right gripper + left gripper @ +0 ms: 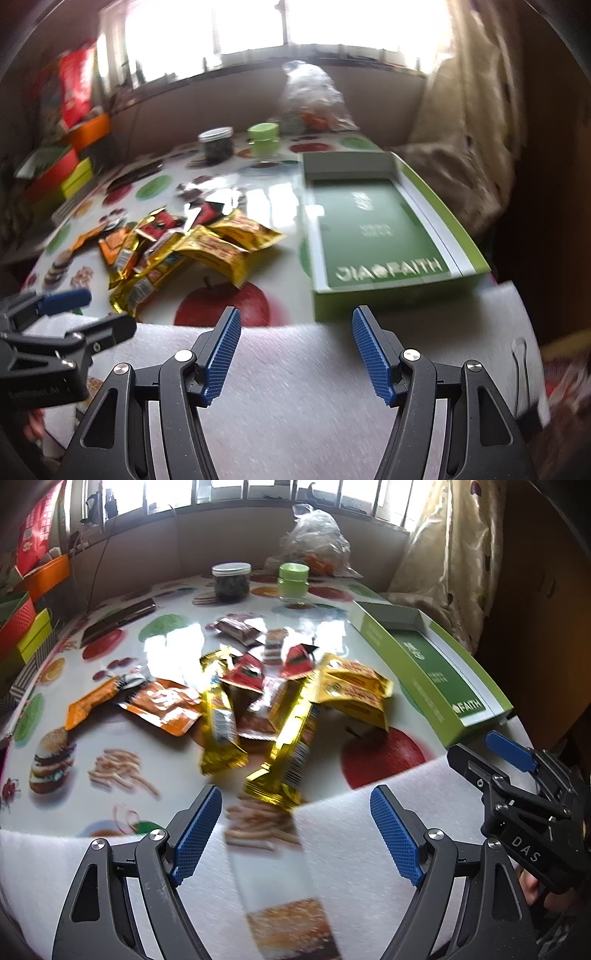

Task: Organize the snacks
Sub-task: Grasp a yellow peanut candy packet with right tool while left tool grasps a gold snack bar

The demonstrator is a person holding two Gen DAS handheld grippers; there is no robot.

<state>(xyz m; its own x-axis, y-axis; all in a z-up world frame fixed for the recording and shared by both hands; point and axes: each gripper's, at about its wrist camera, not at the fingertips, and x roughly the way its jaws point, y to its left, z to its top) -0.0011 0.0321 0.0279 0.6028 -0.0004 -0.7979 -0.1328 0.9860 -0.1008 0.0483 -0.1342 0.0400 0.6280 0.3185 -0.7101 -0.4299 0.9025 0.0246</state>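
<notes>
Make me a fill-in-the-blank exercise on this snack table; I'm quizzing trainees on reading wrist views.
1. The shallow green cardboard box with white lettering holds ____ snack packets.
2. The glossy gold foil packets lie in a heap to the ____ of that box in both views.
3. The left gripper and right gripper both have their jaws ____.
4. Beside the dark-filled clear jar stands a jar with a ____ lid.

Missing words: no; left; open; green

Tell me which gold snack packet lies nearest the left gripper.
The long gold bar packet with the barcode: its lower end reaches the table's front edge just ahead of the open left gripper. The other gold packets lie farther back.
</notes>
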